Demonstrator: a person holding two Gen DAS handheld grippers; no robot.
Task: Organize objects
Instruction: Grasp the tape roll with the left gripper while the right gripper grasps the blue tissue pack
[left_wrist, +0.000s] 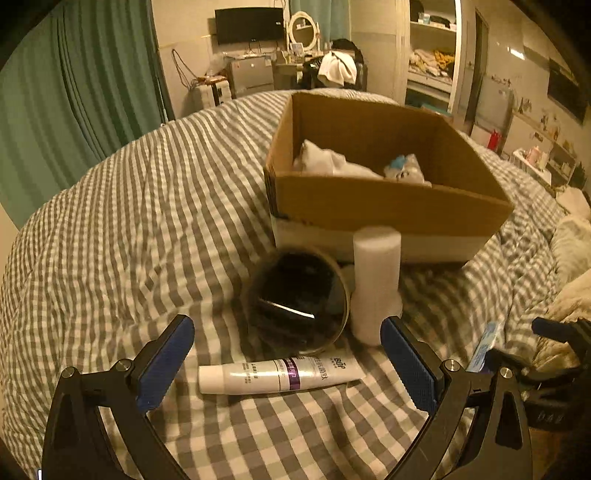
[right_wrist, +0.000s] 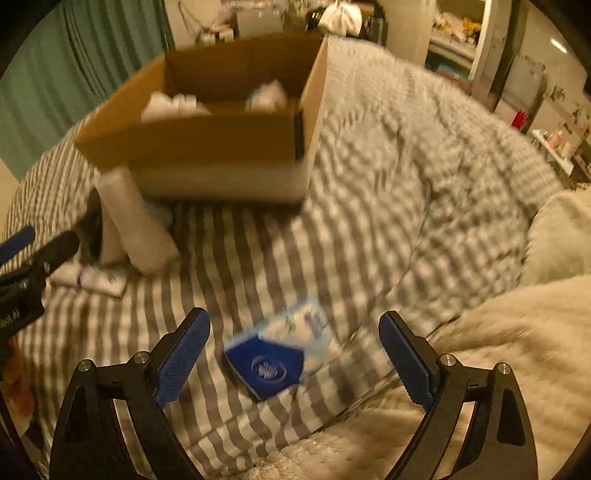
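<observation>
Right gripper jaws apart above flat blue-and-white packet on grey checked quilt; left gripper apart over white tube; straddle squarely, clamp by narrow sides

Ahead of the left gripper: glossy plastic tube, matt white cylinder, glossy dark round container. Beyond them, matt cardboard box. Checked cloth duvet lay underneath.

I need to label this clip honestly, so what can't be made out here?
- Blue packet: right wrist view, print lost to motion blur.
- Cardboard box contents: left wrist view, near wall hides most.
- White tube: label too small to read.
- Round dark container: inside too dark.
</observation>
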